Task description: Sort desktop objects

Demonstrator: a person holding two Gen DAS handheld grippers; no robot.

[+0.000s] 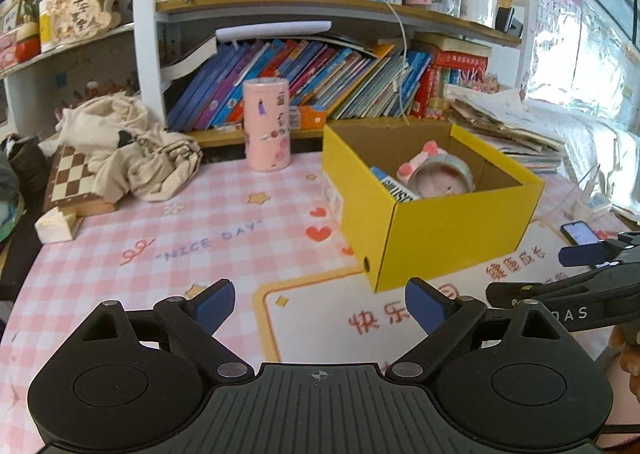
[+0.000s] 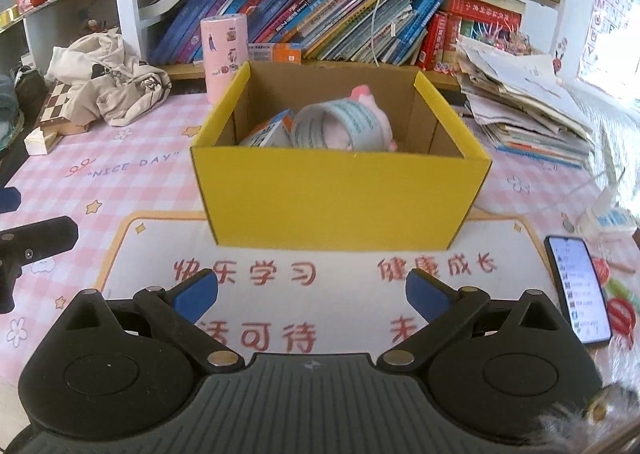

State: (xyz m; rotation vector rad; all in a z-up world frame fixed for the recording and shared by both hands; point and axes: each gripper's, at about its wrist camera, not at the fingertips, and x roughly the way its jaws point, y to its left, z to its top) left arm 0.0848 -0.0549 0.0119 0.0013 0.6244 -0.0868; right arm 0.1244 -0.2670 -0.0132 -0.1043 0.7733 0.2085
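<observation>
A yellow cardboard box (image 1: 452, 238) (image 2: 340, 198) stands open on the pink checked desk mat. Inside lie a pink plush toy in a pale cup (image 1: 438, 174) (image 2: 344, 126) and a small blue-and-white carton (image 1: 394, 184) (image 2: 268, 134). A pink cylindrical container (image 1: 267, 124) (image 2: 222, 54) stands behind the box by the books. My left gripper (image 1: 320, 304) is open and empty, left of and in front of the box. My right gripper (image 2: 312, 290) is open and empty, straight in front of the box; it also shows at the right edge of the left wrist view (image 1: 592, 254).
A crumpled cream cloth (image 1: 132, 150) (image 2: 108, 74) lies on a chessboard (image 1: 68, 182) at the left. A phone (image 2: 576, 290) (image 1: 580, 233) lies on the mat at the right. Stacked papers (image 2: 528, 110) sit right of the box. Bookshelves (image 1: 320, 82) line the back.
</observation>
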